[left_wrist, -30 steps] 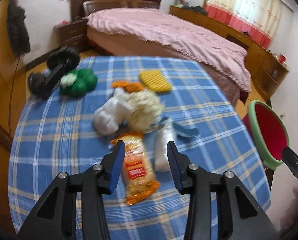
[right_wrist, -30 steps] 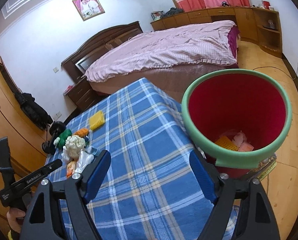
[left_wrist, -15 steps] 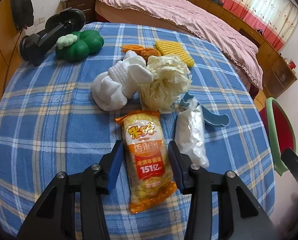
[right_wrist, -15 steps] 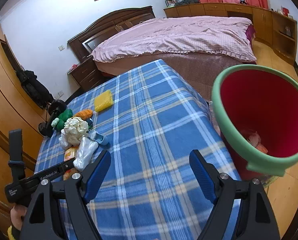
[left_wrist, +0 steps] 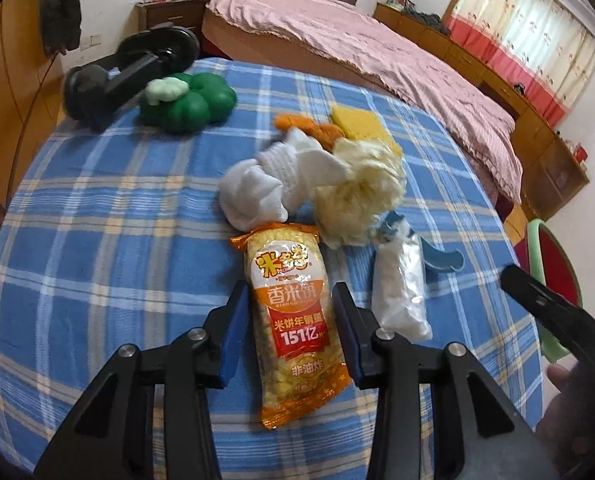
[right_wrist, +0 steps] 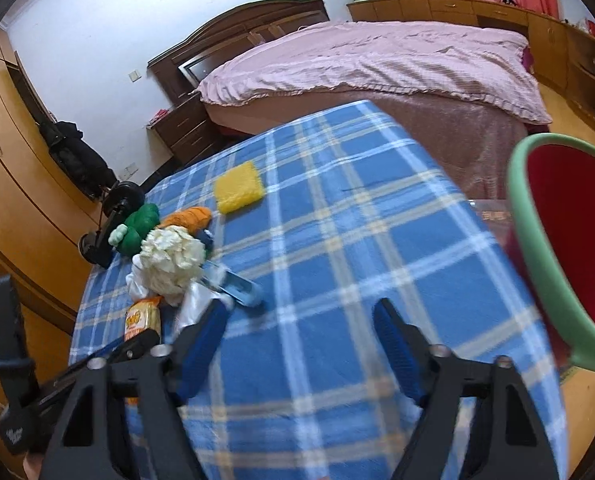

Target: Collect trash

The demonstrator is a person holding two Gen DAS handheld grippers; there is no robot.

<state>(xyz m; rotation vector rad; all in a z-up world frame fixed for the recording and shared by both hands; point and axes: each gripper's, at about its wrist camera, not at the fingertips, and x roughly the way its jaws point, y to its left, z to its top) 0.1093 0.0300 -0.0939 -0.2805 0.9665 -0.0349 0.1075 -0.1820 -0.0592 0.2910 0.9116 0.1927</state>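
An orange rice-cracker snack packet [left_wrist: 293,312] lies on the blue plaid table [left_wrist: 97,240]. My left gripper [left_wrist: 291,322] is open, with one jaw on each side of the packet, not closed on it. A clear crumpled plastic bag [left_wrist: 399,288] lies just right of it. The packet [right_wrist: 141,318] and the bag [right_wrist: 193,304] also show in the right wrist view. My right gripper [right_wrist: 301,344] is open and empty above the table. The red bin with a green rim [right_wrist: 569,248] stands off the table's right edge.
Behind the packet lie a white cloth [left_wrist: 273,184], a pale cabbage-like toy [left_wrist: 357,192], a blue scoop [left_wrist: 441,258], an orange carrot toy [left_wrist: 313,126], a yellow sponge [left_wrist: 357,122] and a green pepper toy [left_wrist: 189,102]. A black dumbbell [left_wrist: 125,76] rests at the far left edge. A bed [right_wrist: 377,60] stands beyond.
My left gripper has moved forward and down until its jaws straddle the snack packet. My right gripper has swung left, so the bin now sits at the right edge of its view.
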